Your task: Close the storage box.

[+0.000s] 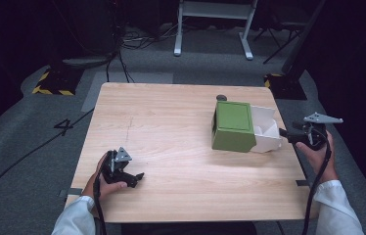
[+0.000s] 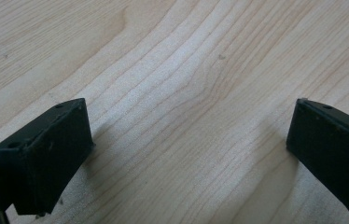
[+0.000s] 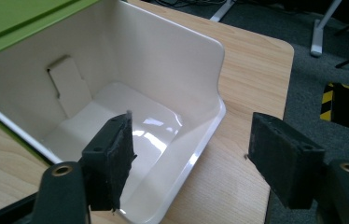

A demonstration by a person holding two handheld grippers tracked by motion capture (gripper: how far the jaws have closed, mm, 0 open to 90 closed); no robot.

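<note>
A light wooden table point(image 1: 181, 147) stood on grey carpet, seen from the high view. On its right half sat a green box point(image 1: 234, 126) with a white inner drawer point(image 1: 267, 129) pulled out toward the table's right edge; the drawer's glossy white interior point(image 3: 116, 116) appeared empty in the right gripper view. The right gripper point(image 1: 285, 133), held in the person's right hand point(image 1: 318, 152) at the right edge of the table, pointed at the drawer's open end; its jaws were spread wide apart, one lying over the drawer's interior and the other outside its rim, holding nothing point(image 3: 196, 163). The left gripper point(image 1: 138, 177) rested low over the near left part of the table in the left hand point(image 1: 106, 182), well apart from the box. Its jaws were likewise spread wide, with bare wood grain between them point(image 2: 189, 154).
</note>
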